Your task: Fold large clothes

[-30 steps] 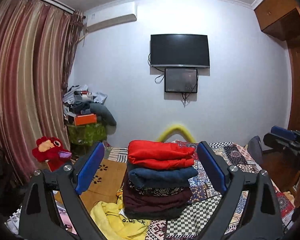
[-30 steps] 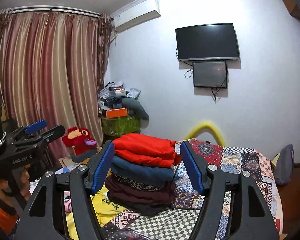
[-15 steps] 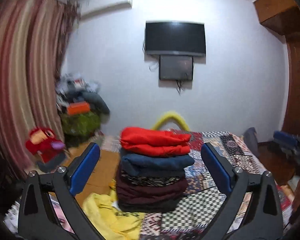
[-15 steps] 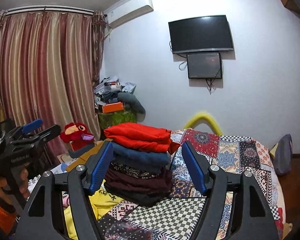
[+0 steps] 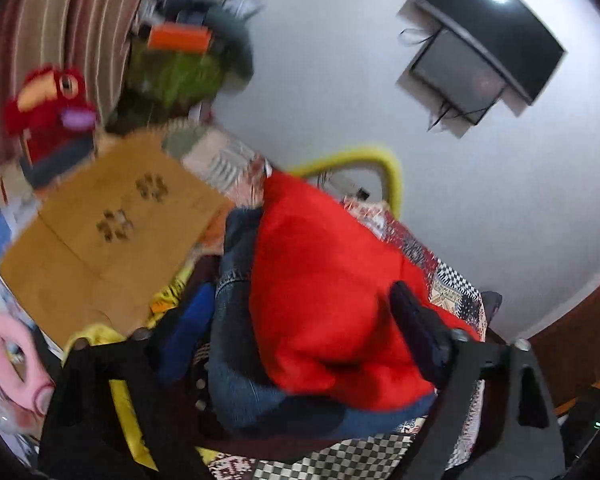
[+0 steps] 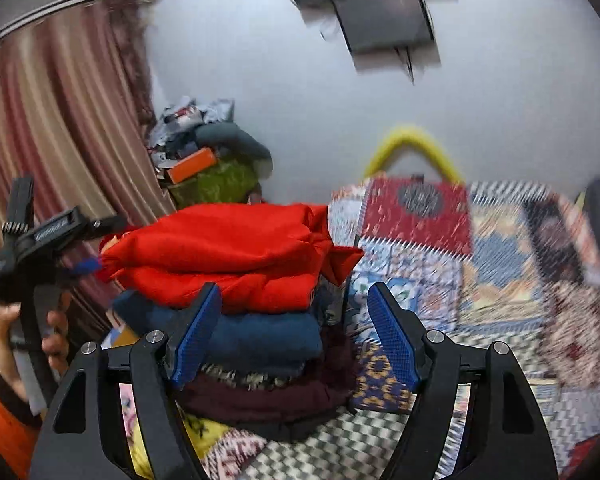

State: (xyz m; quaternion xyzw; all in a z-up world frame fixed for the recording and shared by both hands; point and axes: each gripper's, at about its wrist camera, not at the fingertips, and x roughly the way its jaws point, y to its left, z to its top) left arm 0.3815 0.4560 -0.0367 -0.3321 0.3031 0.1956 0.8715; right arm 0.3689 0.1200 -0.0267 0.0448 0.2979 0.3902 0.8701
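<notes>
A stack of folded clothes stands on the bed, with a red garment on top, a blue one under it and a dark maroon one lower down. My right gripper is open, its jaws level with the blue layer at the stack's near side. In the left wrist view the red garment and denim layer fill the space between the open jaws of my left gripper, which is tilted. The left gripper also shows in the right wrist view, beside the stack's left end.
A patchwork bedspread covers the bed to the right. A yellow garment lies under the stack's front. A brown paw-print cloth, a red plush bird and a cluttered green pile are at the left by the curtain.
Both grippers have moved forward and down to the stack. The left one has tilted and now straddles the stack's top layers. The right one has closed in on the blue layer.
</notes>
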